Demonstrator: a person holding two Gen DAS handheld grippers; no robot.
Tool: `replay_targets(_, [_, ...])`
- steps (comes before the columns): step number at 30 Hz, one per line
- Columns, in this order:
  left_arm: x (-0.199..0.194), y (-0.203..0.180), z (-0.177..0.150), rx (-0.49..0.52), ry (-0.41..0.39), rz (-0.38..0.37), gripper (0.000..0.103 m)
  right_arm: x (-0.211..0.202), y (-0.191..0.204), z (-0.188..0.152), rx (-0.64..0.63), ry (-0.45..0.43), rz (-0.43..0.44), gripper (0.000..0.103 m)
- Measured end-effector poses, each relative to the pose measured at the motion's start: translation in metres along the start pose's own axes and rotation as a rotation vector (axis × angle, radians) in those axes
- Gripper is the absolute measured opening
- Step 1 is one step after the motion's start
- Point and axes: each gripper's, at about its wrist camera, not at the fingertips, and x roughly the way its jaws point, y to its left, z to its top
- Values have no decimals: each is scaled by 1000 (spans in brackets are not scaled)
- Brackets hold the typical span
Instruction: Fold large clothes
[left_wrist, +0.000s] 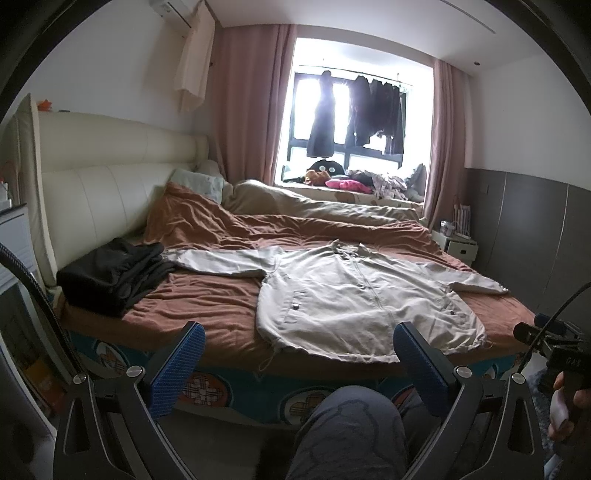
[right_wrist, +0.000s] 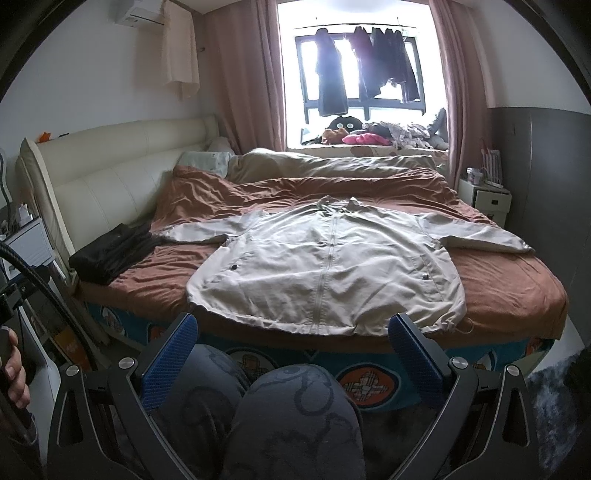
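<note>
A large beige zip jacket lies flat, front up, on the brown bedspread, sleeves spread to both sides, hem at the near bed edge. It also shows in the right wrist view. My left gripper is open and empty, held short of the bed edge, left of the jacket's hem. My right gripper is open and empty, just short of the hem's middle. The person's knees show below both grippers.
A folded black garment lies on the bed's left side by the cream headboard; it also shows in the right wrist view. A beige duvet lies at the far side. A white nightstand stands at the right. Clothes hang at the window.
</note>
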Motion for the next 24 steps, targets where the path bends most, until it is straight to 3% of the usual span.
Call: replay_targets(24, [1, 9, 2, -7, 10, 3, 102, 7, -3, 9, 6, 6, 1, 103])
